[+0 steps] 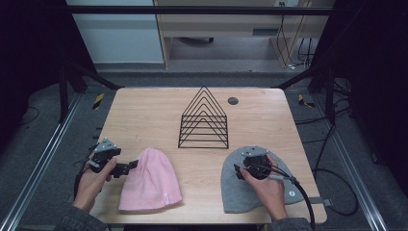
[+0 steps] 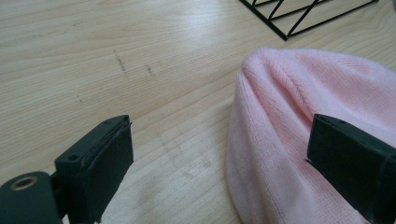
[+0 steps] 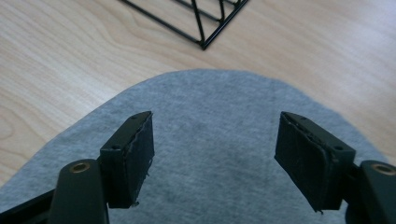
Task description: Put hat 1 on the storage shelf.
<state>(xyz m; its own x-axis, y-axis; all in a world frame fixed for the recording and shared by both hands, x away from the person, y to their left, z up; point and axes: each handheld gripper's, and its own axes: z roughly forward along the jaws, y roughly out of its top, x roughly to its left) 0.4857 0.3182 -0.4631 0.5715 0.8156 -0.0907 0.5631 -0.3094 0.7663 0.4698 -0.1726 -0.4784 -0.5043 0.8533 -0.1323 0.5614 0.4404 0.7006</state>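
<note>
On the table, I see the grey hat flat under my right gripper, the pink hat beside my left gripper. Both stand open, empty. Pinching thin knit (it slips) could drag either toward the wire rack.

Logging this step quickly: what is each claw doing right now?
Left claw: open, empty, at the edge of the pink knitted beanie.
Right claw: open, empty, over the grey fabric beanie.

Pink beanie, grey beanie, both flat
</note>
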